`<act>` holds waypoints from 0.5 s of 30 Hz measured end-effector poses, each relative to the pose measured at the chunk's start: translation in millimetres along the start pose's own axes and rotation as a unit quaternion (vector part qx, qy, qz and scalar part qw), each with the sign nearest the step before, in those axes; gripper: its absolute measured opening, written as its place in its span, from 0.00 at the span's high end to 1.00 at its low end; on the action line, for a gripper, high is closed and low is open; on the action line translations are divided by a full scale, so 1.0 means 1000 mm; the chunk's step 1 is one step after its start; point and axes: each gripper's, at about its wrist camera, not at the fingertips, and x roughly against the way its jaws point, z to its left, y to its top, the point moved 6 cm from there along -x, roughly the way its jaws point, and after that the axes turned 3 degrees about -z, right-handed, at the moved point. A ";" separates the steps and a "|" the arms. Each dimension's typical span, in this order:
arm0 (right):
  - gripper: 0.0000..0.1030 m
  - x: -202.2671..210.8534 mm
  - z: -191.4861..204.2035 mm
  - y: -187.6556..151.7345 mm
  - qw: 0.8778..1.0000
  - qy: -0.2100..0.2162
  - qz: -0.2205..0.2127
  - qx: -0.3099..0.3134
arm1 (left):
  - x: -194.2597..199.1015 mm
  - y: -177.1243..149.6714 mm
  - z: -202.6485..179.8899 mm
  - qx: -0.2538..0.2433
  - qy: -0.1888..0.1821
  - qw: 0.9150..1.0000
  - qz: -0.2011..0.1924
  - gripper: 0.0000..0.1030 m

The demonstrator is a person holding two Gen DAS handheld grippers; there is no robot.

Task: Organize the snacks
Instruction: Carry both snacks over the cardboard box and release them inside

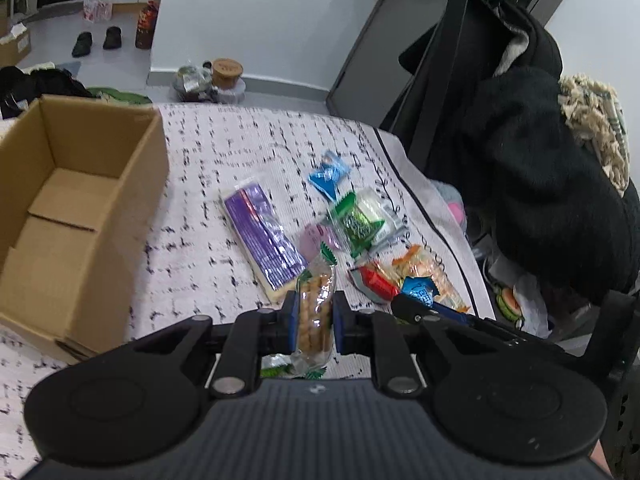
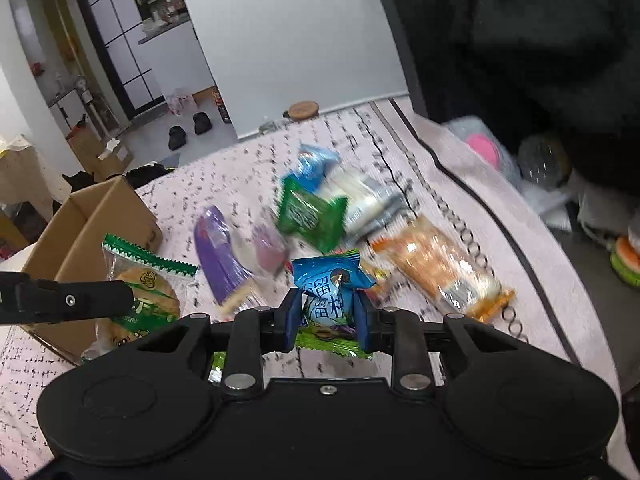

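Note:
My left gripper (image 1: 314,316) is shut on a clear biscuit packet with green edges (image 1: 316,304), held above the patterned cloth. The same packet (image 2: 148,284) shows at the left of the right wrist view. My right gripper (image 2: 328,312) is shut on a small blue snack packet (image 2: 330,288), its pads pressing both sides. An open cardboard box (image 1: 136,200) stands to the left, nothing visible inside it. On the cloth lie a long purple packet (image 1: 262,236), a green packet (image 1: 356,224), a far blue packet (image 1: 328,178), a red one (image 1: 376,282) and an orange one (image 2: 436,264).
Dark coats (image 1: 540,184) hang over a chair at the right, past the cloth's black-trimmed edge (image 1: 396,168). Jars (image 1: 226,74) stand on the floor by the white wall beyond the far edge. A green wrapper (image 2: 332,340) lies under my right gripper.

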 end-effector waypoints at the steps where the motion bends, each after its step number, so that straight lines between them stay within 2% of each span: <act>1: 0.73 0.002 0.003 0.004 1.000 0.004 -0.004 0.000 | 0.004 0.003 0.001 0.000 0.002 1.000 -0.005 0.84; 15: 0.73 0.010 0.072 0.036 0.995 0.078 -0.037 0.052 | 0.058 0.038 0.026 -0.006 0.032 0.998 -0.058 0.84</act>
